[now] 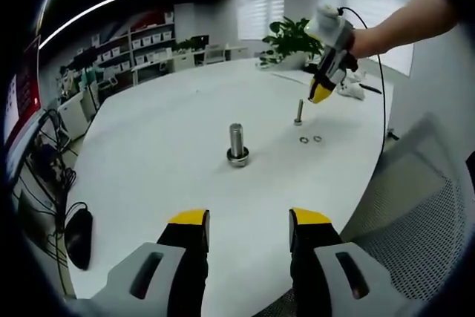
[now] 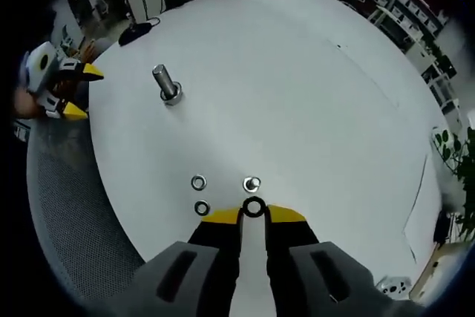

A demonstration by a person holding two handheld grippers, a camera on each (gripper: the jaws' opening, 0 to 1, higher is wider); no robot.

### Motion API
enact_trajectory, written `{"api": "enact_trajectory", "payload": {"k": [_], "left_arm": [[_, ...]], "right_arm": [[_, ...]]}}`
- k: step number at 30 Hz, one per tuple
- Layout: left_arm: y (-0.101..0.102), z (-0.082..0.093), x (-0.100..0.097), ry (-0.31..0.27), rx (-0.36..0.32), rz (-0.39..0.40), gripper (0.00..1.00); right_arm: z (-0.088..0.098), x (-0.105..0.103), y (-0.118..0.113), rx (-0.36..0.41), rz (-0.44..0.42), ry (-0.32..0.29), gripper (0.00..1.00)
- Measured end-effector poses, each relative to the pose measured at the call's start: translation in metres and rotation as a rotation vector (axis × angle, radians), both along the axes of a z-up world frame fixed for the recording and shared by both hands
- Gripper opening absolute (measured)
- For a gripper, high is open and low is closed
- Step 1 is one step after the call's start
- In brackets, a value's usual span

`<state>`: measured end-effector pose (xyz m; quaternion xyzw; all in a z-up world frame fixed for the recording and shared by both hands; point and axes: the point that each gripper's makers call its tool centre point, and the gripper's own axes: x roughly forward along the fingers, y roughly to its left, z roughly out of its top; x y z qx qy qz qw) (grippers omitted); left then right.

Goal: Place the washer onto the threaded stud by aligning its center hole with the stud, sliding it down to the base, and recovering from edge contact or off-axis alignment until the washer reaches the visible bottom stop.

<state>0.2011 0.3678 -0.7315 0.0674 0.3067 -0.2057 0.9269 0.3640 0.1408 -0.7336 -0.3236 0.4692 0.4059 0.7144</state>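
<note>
Left view low, distant; right view overhead, near; both share table (image 1: 148,154)

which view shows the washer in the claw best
The right gripper view: the washer sits close up, pinched between the right claw tips, its hole visible. In the left gripper view that claw hangs far off over the table, the washer too small to make out.

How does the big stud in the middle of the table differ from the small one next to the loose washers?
The big stud is thick, with a washer already around its base; the small stud is thin and its base looks bare. The big stud stands alone mid-table; the small stud sits under the right gripper, beside two loose washers. Both stand upright on the white table.
</note>
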Motion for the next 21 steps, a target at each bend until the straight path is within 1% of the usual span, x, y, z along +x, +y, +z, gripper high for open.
{"api": "enact_trajectory", "payload": {"k": [3,8,14,18,21], "left_arm": [[0.000,0.000,0.000,0.001,-0.001,-0.001,0.41],[0.000,0.000,0.000,0.002,-0.002,0.001,0.41],[0.001,0.000,0.000,0.003,-0.001,0.003,0.41],[0.000,-0.001,0.000,0.005,0.002,0.000,0.41],[0.001,-0.001,0.000,0.006,0.004,0.003,0.41]], "right_arm": [[0.004,0.005,0.003,-0.001,0.020,-0.016,0.14],[0.007,0.010,0.009,0.001,0.028,-0.023,0.14],[0.003,0.009,0.019,-0.010,0.065,-0.021,0.14],[-0.001,0.009,0.018,-0.029,0.073,-0.017,0.14],[-0.001,0.010,0.016,-0.036,0.060,-0.012,0.14]]}}
